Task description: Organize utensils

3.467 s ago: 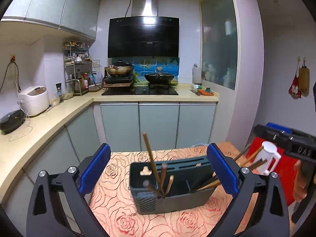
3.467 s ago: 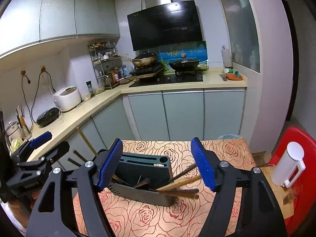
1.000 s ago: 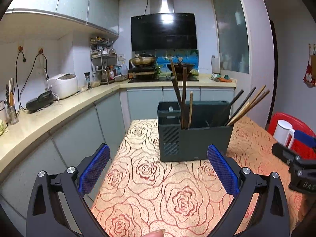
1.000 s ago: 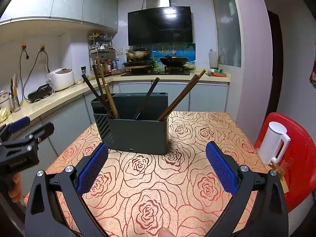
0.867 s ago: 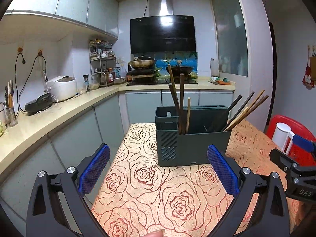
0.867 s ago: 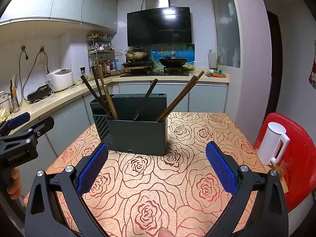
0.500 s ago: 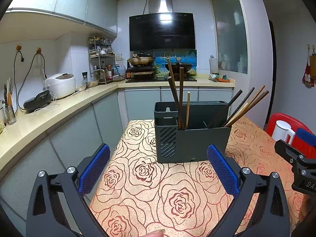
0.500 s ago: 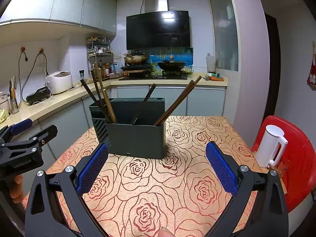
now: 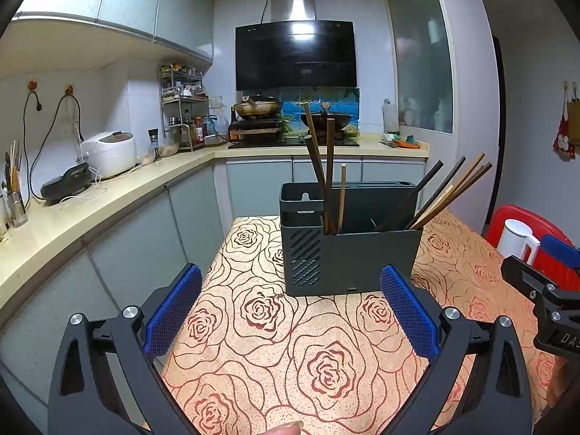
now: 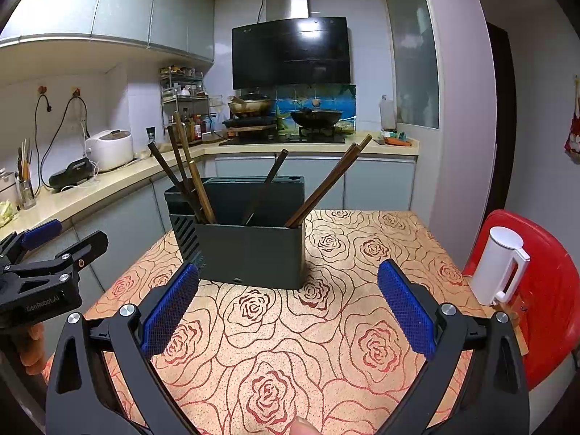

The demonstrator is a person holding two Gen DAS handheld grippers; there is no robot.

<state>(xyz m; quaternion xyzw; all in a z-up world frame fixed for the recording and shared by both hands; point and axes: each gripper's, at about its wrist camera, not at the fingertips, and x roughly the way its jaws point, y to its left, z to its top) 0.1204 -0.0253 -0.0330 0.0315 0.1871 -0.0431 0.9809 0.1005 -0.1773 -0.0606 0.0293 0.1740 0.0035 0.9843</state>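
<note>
Wooden chopsticks (image 9: 328, 177) lean in grey holder (image 9: 349, 250) — both claws (image 9: 290, 311) (image 10: 286, 308) spread, empty.

Dark grey holder (image 9: 366, 257), brown chopsticks (image 9: 449, 195), rose-patterned tablecloth (image 9: 290, 344)

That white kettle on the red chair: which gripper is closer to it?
Right. The right gripper hovers over the table just left of the kettle; the left gripper is further left, beyond the right one.
</note>
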